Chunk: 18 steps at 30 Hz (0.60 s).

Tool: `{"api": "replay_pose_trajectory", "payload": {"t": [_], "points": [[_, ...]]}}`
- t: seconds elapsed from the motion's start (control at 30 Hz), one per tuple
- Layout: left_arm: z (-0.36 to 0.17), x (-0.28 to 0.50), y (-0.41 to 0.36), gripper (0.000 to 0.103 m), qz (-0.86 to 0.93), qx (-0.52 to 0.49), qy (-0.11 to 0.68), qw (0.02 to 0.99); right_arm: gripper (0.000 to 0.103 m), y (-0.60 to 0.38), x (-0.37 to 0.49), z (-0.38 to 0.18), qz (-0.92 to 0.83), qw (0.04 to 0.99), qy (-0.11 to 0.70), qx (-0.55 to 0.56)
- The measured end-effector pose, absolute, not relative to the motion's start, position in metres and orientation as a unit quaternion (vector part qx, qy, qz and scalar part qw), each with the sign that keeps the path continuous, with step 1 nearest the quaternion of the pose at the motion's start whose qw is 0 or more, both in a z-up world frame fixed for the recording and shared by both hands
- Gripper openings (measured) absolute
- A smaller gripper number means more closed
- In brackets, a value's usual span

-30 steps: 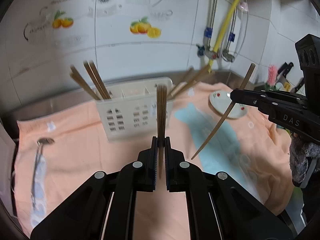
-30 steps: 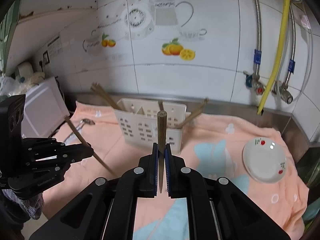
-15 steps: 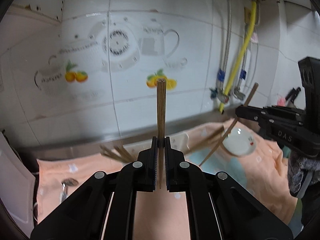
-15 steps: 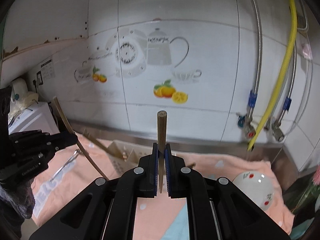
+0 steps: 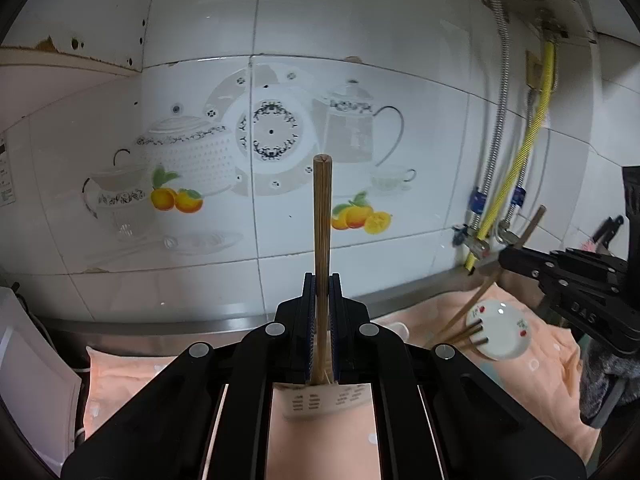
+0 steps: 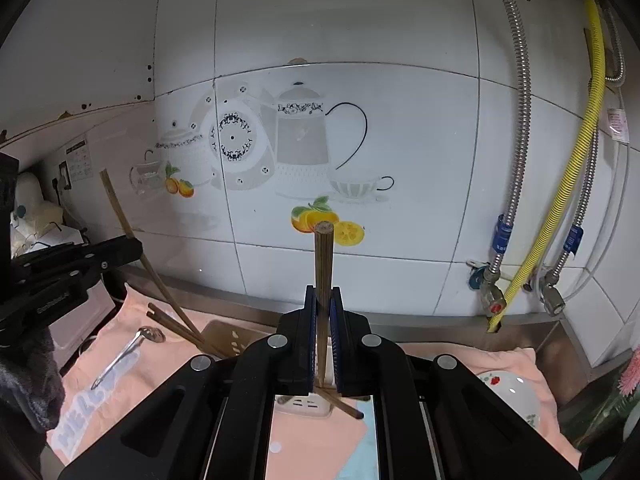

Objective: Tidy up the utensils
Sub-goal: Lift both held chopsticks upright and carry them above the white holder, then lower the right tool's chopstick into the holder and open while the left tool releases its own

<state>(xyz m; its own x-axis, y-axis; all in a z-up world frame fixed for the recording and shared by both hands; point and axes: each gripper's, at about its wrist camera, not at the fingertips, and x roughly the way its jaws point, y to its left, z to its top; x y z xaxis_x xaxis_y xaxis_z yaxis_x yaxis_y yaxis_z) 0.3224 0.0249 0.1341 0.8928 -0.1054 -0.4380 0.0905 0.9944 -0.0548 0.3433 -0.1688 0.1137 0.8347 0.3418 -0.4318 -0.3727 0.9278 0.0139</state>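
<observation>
Wooden chopstick [image 5: 322, 240], glossy tiles [image 5: 360, 40], cloth [image 6: 304, 436]

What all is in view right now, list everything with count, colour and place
Held chopsticks: two, brown, one upright in each gripper.
Utensil holder: one, cream, on the towel, loose chopsticks leaning in it.
Spoon: one, metal, left on the towel.
Small plate: one, white with red dots, right on the towel.
Towel: one, peach, covering the counter.
Hoses: yellow and metal, right wall.
Left gripper: black, shut on its chopstick.
Right gripper: black, shut on its chopstick.
</observation>
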Motion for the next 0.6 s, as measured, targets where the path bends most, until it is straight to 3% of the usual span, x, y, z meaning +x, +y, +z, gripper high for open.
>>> {"api": "replay_pose_trajectory", "payload": {"t": [0.6], "points": [[0.095,0.352,0.039,0.005,-0.042,-0.050,0.254,0.965,0.006,-0.155,0.367,0.084,0.202,0.948,0.243,-0.025]]}}
